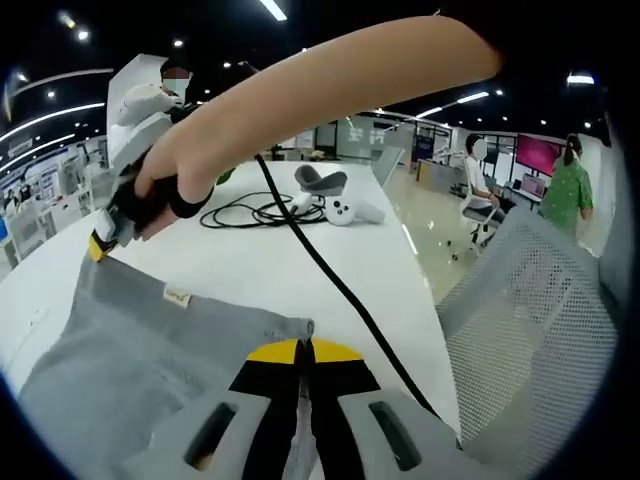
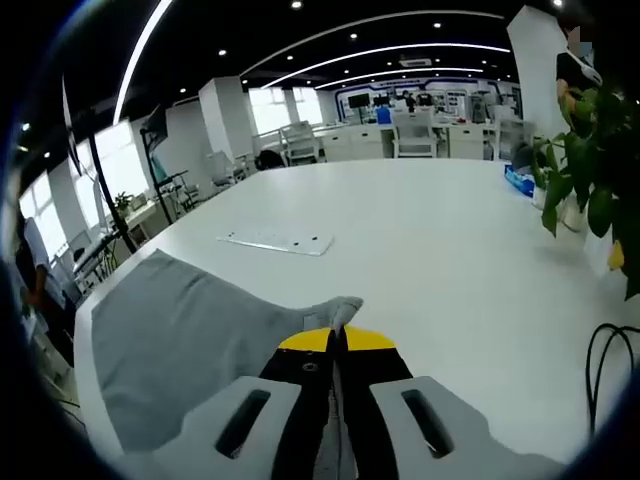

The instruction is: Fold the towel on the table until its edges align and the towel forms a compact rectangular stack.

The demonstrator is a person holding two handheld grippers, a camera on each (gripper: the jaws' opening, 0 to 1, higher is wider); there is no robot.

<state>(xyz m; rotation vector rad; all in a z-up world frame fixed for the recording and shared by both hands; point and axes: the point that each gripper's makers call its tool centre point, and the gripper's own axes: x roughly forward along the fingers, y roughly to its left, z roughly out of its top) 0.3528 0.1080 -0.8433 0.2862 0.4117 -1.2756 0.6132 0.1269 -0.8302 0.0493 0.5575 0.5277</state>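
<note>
You've both tongs, left gripper (image 1: 303, 350) & right gripper (image 2: 335, 338), pinched narrow on towel (image 1: 130, 350) corners; uneven lift could skew edges, drag it toward cable (image 1: 330, 275).

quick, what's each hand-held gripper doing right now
left hand-held gripper: closed, pinching a corner of the grey towel
right hand-held gripper: closed, pinching another corner of the towel

Open-plan office — desks (image 2: 420, 135), mesh chair (image 1: 530, 320), ceiling strip lights (image 2: 370, 48)

towel (image 1: 150, 350) | grey, small tag at edge | spread on white table | two corners lifted
</note>
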